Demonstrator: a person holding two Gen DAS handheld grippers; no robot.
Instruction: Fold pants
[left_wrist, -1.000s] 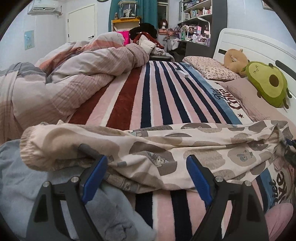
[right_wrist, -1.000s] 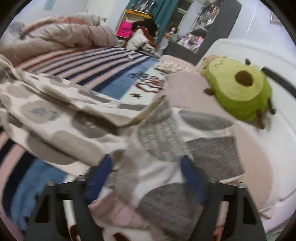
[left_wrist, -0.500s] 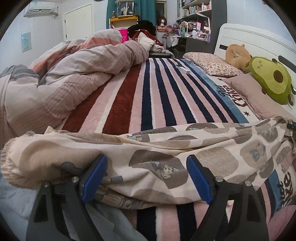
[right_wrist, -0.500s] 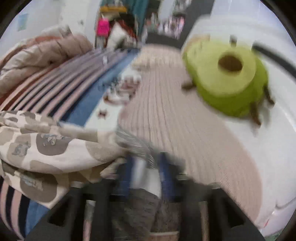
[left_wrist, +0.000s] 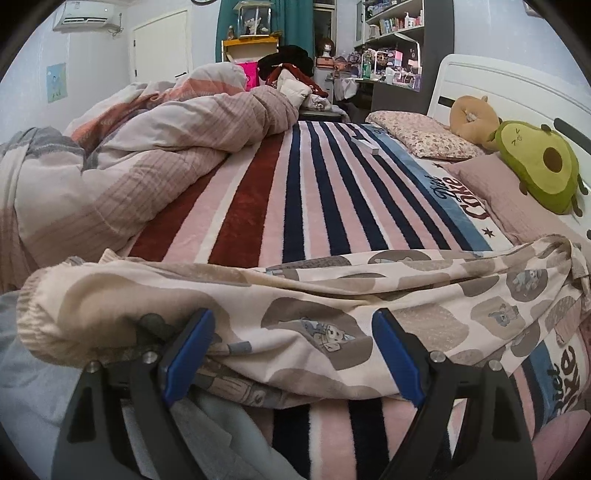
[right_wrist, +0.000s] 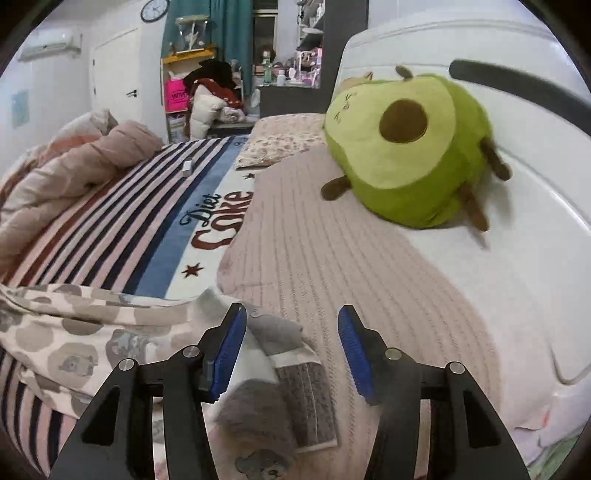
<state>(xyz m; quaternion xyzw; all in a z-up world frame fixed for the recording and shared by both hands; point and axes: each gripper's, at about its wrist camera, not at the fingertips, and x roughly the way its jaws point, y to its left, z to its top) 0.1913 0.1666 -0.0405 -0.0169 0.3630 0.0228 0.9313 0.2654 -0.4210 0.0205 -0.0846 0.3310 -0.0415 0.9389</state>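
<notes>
Two low wrist views, shared pants (left_wrist: 332, 306)

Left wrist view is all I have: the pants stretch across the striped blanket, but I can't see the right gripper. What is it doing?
Observer: The right gripper has just been opening its jaws; they stand apart and the pads press on nothing.
Operator: Where is that end of the pants?
Observer: That end of the pants lies loose on the pink pillow, beneath the jaws.

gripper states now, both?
Left gripper: open, pants lie between the jaws, not pinched.
Right gripper: jaws just opened; open, holding nothing.
</notes>
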